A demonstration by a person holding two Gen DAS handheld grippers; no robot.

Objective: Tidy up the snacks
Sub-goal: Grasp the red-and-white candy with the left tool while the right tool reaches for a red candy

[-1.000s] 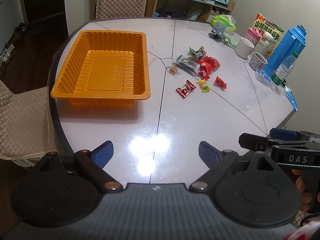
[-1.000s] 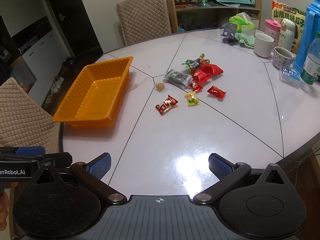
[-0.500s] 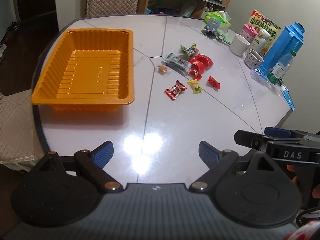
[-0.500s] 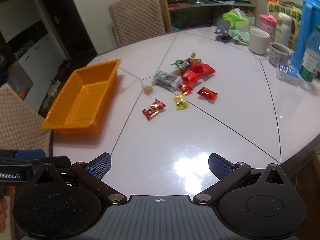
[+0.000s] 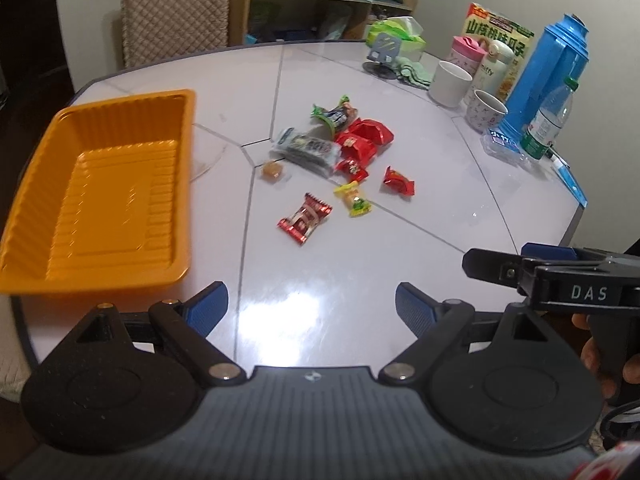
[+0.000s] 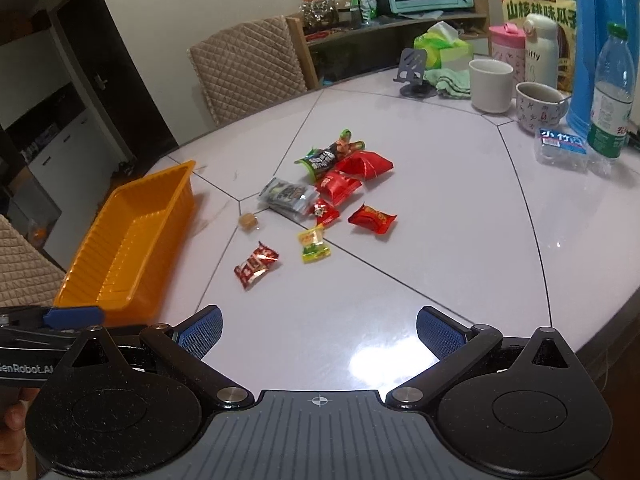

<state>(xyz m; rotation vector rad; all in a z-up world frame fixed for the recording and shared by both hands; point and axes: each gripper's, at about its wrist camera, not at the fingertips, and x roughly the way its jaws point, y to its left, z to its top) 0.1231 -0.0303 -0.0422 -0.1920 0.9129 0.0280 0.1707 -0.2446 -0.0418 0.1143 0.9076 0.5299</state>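
Observation:
An empty orange tray [image 5: 100,196] [image 6: 132,240] lies at the left of the white table. Several wrapped snacks sit in a loose cluster at the table's middle: a red candy [image 5: 305,218] [image 6: 256,265] nearest me, a yellow one [image 5: 353,199] [image 6: 314,245], a small brown sweet [image 5: 273,170] [image 6: 248,221], a silver packet [image 5: 306,151] [image 6: 286,196], red packets [image 5: 366,138] [image 6: 356,172] and a green-ended bar [image 5: 334,115] [image 6: 326,156]. My left gripper [image 5: 311,307] and right gripper [image 6: 319,332] are both open and empty, low over the near table edge, well short of the snacks.
At the far right stand a blue thermos [image 5: 546,76], a water bottle [image 6: 610,92], two mugs [image 6: 491,85], a pink cup, a snack box [image 5: 498,34] and a tissue pack [image 6: 442,46]. Quilted chairs [image 6: 248,68] flank the table; a shelf with an oven stands behind.
Both views have swung to the right and slightly forward: the tray has slid toward the left edge and the snack cluster now sits nearer the centre. Both grippers stay open.

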